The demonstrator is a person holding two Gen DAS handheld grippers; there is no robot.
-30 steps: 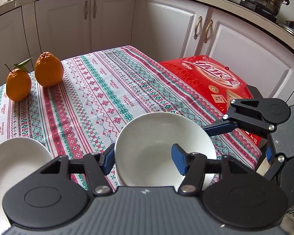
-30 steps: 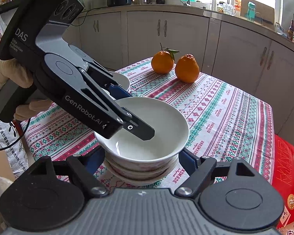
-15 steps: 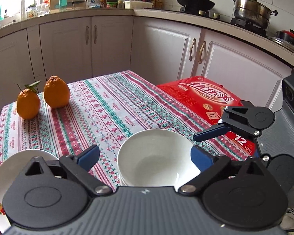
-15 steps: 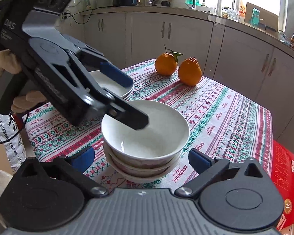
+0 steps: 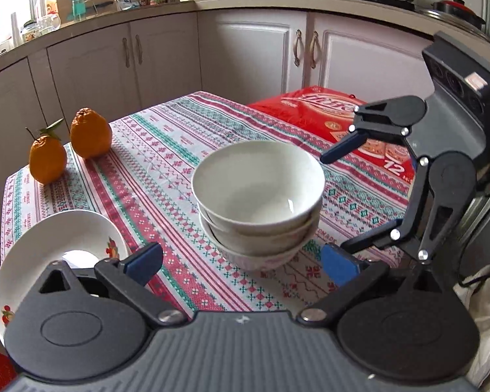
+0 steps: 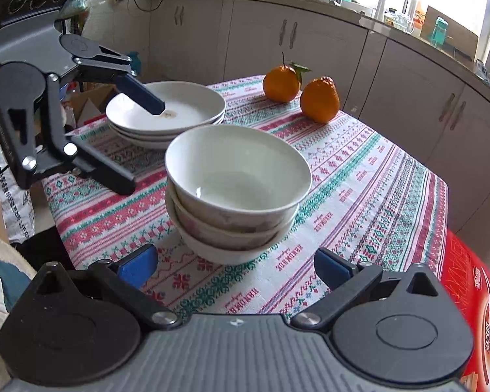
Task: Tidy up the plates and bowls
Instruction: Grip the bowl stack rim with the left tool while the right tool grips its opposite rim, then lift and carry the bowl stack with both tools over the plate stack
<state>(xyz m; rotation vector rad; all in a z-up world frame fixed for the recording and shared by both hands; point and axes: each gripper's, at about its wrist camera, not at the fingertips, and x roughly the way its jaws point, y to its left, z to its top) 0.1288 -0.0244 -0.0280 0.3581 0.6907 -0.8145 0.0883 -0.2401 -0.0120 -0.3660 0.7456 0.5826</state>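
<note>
Plates [image 6: 165, 111] sit stacked far left on the tablecloth [image 6: 359, 176], partly hidden behind the left gripper [image 6: 140, 140]. Bowl stack [image 6: 235, 192] stands mid-table. Both it and the right gripper [image 6: 235, 269] gape wide, empty, hovering.

Left claw [image 5: 240, 261] hides the plate's [image 5: 49, 245] near rim — box [image 6: 473, 294] cropped.

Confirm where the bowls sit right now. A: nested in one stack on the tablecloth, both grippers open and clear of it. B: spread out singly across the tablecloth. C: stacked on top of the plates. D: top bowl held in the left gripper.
A: the bowls sit nested in one stack on the tablecloth, beside the plates, with the left gripper and right gripper open and off them.
</note>
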